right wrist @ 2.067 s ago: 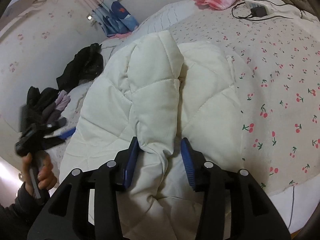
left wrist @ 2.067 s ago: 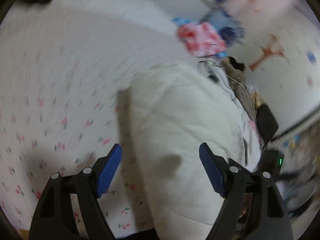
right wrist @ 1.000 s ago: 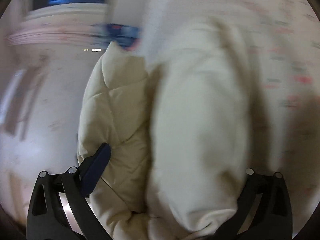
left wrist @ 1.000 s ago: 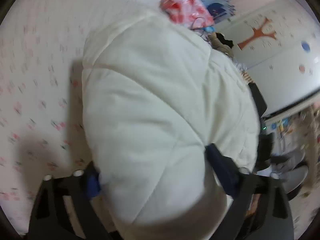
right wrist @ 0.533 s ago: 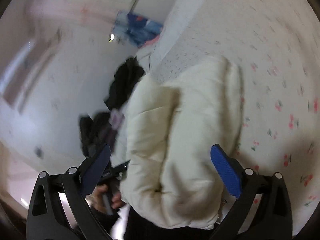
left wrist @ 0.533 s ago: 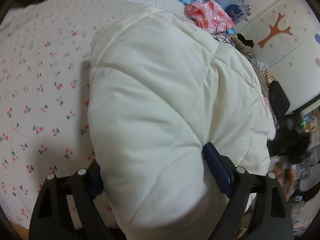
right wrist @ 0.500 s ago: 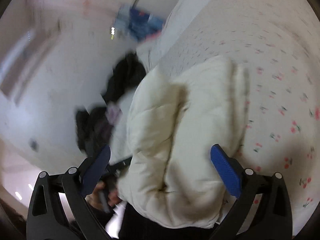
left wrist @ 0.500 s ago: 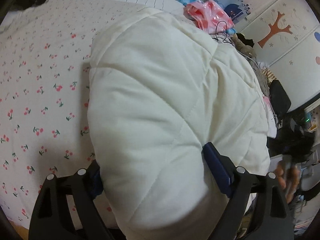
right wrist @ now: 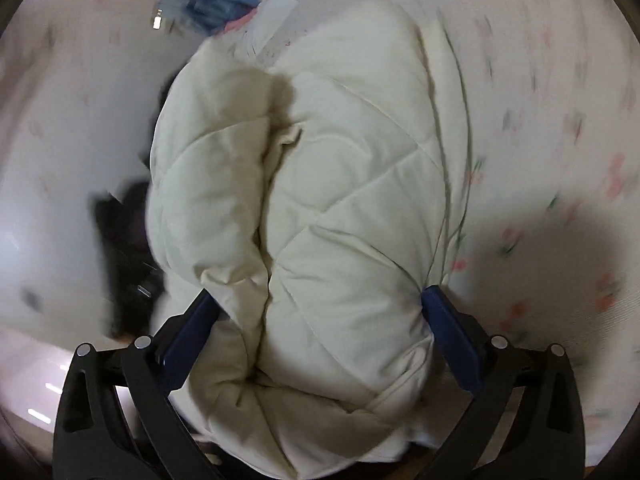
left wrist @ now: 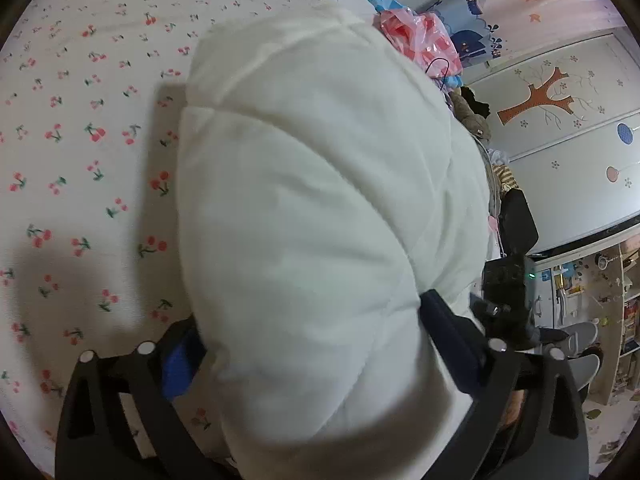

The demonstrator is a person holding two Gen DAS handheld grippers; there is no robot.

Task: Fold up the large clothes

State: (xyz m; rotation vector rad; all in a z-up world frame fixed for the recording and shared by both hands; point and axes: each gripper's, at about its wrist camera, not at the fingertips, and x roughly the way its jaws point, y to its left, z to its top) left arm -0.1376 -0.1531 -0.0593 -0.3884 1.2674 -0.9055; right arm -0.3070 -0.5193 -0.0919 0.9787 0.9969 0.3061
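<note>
A cream quilted puffer coat (left wrist: 320,208) lies folded into a thick bundle on the cherry-print bed sheet (left wrist: 80,128). My left gripper (left wrist: 316,344) has its jaws spread wide around one end of the bundle, blue pads (left wrist: 180,360) against both sides. My right gripper (right wrist: 320,320) also has its jaws spread wide around the other end of the coat (right wrist: 340,220), with the fold seam running between the pads. The coat fills both views and hides what lies under it.
A pink plastic bag (left wrist: 416,36) and cables lie at the head of the bed. Dark clothes (right wrist: 128,248) are piled off the bed's left side. A wardrobe with a tree sticker (left wrist: 536,100) and cluttered shelves (left wrist: 600,292) stand to the right.
The right gripper has swung in and dropped its wide jaws around the coat's end, having let go of the sleeve it pinched earlier. The left gripper stays around the bundle, slightly closer.
</note>
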